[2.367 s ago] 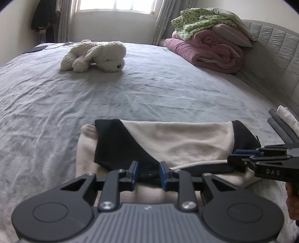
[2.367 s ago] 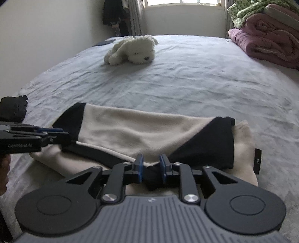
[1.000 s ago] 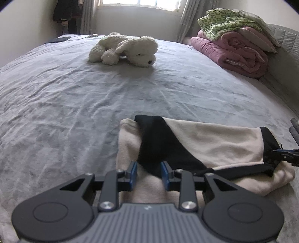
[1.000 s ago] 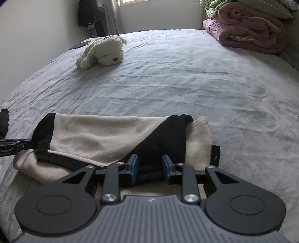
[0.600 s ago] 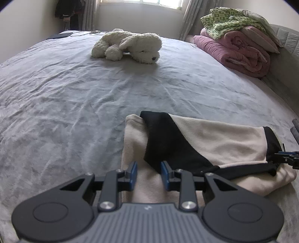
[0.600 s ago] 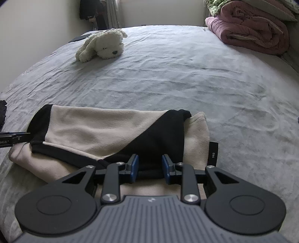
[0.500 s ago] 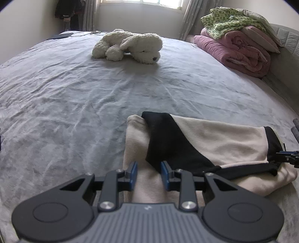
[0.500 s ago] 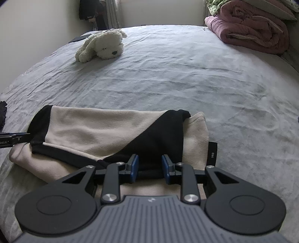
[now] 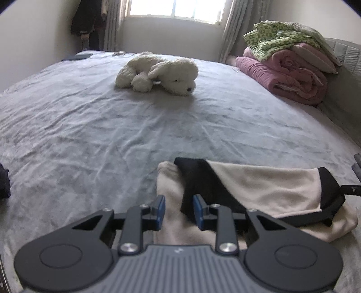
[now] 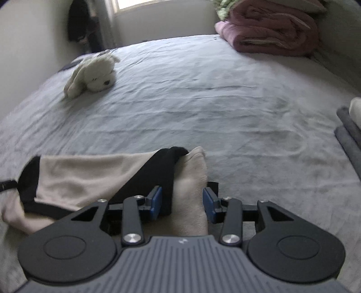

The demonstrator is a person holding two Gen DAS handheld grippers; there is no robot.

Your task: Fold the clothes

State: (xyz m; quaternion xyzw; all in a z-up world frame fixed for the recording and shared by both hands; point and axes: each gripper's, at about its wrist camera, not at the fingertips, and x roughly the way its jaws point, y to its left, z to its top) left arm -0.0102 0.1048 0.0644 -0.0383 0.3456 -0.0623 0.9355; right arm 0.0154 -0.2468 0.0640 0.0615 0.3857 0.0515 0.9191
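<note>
Lying folded on the near part of one grey bed (image 9: pixel 90 135), one cream-and-black garment (image 9: pixel 259 187) sits between both tongs: left gripper (image 9: pixel 178 210) pinches its cream edge, right gripper's (image 10: pixel 182 204) jaws are opening around it. One plush dog (image 9: pixel 158 73) lies far.

Daylight from window (image 9: pixel 176 10), fisheye-bent edges, right view motion-blurred
</note>
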